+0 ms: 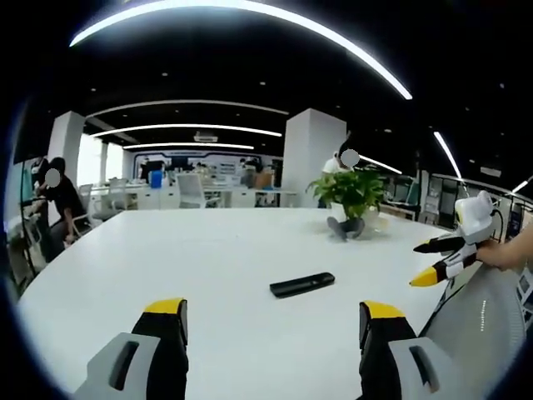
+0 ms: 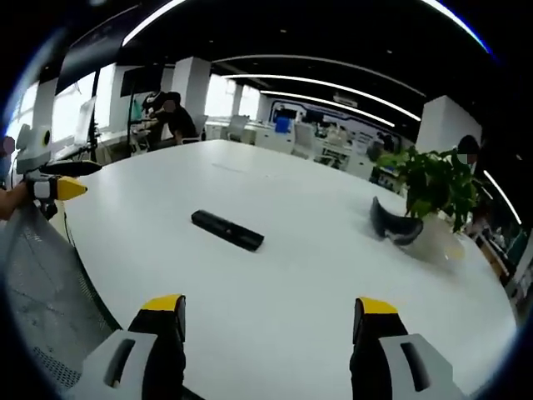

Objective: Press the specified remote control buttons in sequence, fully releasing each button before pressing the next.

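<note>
Fingers of the left gripper [image 1: 273, 329] and the right gripper [image 2: 271, 325] stood spread apart and empty, both well short of the remote control [image 1: 302, 284], which lay flat near the middle of the table [image 1: 208, 250]. No pressing looked underway, so the whole button sequence seemed left to do. A potted plant [image 1: 353, 196] stood toward the far edge.

Left gripper [image 1: 273, 321]: jaws spread wide apart, yellow-tipped, nothing between them, held level above the near edge of the table [image 1: 208, 250]. Right gripper [image 2: 271, 318]: jaws likewise wide apart and empty, poised over its own edge of the table. Each gripper appears in the other's view, carried by a hand [image 1: 502, 252] beyond the table edge.
</note>
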Available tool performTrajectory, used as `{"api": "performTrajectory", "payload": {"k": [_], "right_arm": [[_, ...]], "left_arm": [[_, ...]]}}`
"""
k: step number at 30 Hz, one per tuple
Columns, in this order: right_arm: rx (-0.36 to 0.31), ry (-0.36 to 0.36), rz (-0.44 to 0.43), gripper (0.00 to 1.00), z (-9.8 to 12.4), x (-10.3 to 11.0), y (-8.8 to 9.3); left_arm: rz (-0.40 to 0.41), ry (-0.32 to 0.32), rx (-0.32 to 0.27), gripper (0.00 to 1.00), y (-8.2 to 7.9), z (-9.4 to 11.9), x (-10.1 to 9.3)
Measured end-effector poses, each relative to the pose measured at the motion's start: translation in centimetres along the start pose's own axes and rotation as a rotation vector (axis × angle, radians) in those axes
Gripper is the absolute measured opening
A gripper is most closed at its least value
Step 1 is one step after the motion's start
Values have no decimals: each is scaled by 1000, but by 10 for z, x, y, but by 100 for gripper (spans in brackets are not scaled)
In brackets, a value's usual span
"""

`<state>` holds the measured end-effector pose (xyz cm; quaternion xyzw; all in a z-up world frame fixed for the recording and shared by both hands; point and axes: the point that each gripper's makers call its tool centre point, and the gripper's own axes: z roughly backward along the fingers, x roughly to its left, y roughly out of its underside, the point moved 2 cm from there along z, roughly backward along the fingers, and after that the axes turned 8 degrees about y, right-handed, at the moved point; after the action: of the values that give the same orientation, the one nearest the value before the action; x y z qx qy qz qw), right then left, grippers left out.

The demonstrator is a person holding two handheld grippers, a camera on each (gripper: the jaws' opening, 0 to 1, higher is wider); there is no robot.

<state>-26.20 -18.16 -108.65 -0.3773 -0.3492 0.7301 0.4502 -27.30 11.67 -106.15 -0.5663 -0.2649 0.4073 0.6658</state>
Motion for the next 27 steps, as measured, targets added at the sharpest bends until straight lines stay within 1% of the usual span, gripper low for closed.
{"api": "performTrajectory", "payload": {"k": [2,5,8,10,12,17,21,24,26,27], "right_arm": [[-28,7,-14,82,1,-3,-4],[-81,21,-51,82,4,-8,-12],[-119,42,-74,82,8,-14,-18],[-143,56,-100,81,10,-19,-21],[-164,63,-126,81,12,-22,-24],[-176,67,-149,79,11,-27,-24],[-198,52,-170,78,12,-29,-26],[-210,47,-183,76,12,-29,-28],[-210,30,-196,74,12,-28,-28],[-198,14,-204,73,10,-26,-26]], "left_arm": [[-1,8,7,87,1,-1,-1],[0,9,-3,87,0,-1,-2],[6,7,-11,87,-1,-1,-1],[3,9,-2,87,0,-2,-1],[2,21,21,87,4,-3,-3],[14,17,5,87,2,-1,-3],[14,23,3,88,2,-1,-5],[11,11,4,88,2,-1,-3],[9,-5,29,89,6,1,0],[1,-47,67,89,13,3,5]]}}
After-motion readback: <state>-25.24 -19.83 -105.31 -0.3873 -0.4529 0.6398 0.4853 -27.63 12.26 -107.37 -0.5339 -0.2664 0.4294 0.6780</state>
